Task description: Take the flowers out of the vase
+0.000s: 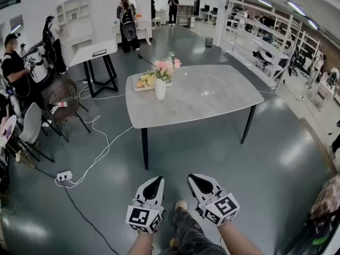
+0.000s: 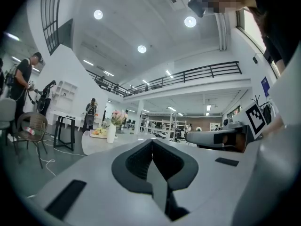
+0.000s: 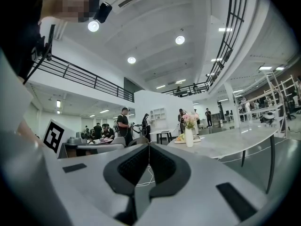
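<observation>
A white vase [image 1: 160,88] holding pink flowers [image 1: 166,65] stands on a grey table [image 1: 212,97], towards its left far side. The same vase [image 2: 111,133] with its flowers [image 2: 117,117] shows small and far off in the left gripper view, and the vase [image 3: 189,137] and blooms [image 3: 189,120] likewise in the right gripper view. My left gripper [image 1: 154,181] and right gripper [image 1: 196,179] are both shut and empty. They are held level side by side, well short of the table's near edge.
A tray [image 1: 139,84] with yellow flowers lies beside the vase. A cable and power strip [image 1: 64,176] trail on the floor at left. Chairs [image 1: 64,102], a small desk [image 1: 95,54] and several people stand at left and behind. Shelving [image 1: 276,41] lines the right.
</observation>
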Tool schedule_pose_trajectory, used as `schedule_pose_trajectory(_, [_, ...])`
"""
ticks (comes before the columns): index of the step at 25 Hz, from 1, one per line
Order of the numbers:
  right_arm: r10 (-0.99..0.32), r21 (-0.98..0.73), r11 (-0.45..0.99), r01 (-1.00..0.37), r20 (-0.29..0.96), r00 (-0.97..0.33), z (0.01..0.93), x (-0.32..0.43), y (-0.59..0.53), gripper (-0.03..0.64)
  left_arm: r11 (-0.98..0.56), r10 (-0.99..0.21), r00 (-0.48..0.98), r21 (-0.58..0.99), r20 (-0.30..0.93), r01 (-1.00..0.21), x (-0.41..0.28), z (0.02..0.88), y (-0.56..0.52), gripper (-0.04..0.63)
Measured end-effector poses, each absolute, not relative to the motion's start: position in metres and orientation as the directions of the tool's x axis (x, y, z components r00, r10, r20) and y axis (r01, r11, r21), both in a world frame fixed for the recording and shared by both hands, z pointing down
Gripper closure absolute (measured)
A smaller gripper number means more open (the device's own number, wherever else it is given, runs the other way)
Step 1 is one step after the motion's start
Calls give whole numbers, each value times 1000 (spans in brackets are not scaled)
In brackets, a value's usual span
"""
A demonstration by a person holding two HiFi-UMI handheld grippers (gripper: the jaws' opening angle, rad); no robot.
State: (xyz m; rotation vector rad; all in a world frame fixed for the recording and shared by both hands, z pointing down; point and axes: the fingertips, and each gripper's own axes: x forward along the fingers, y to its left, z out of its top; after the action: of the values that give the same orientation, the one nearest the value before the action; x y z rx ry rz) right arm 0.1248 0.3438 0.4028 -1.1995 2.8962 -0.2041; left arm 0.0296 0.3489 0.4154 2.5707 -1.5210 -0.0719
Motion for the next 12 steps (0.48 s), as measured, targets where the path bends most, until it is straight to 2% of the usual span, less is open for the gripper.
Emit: schedule_pose_trajectory(12, [-653,-112,749,-653,45,-756,408,96,226,597,-467,-877,478,151,48,-871,20,419,232,581])
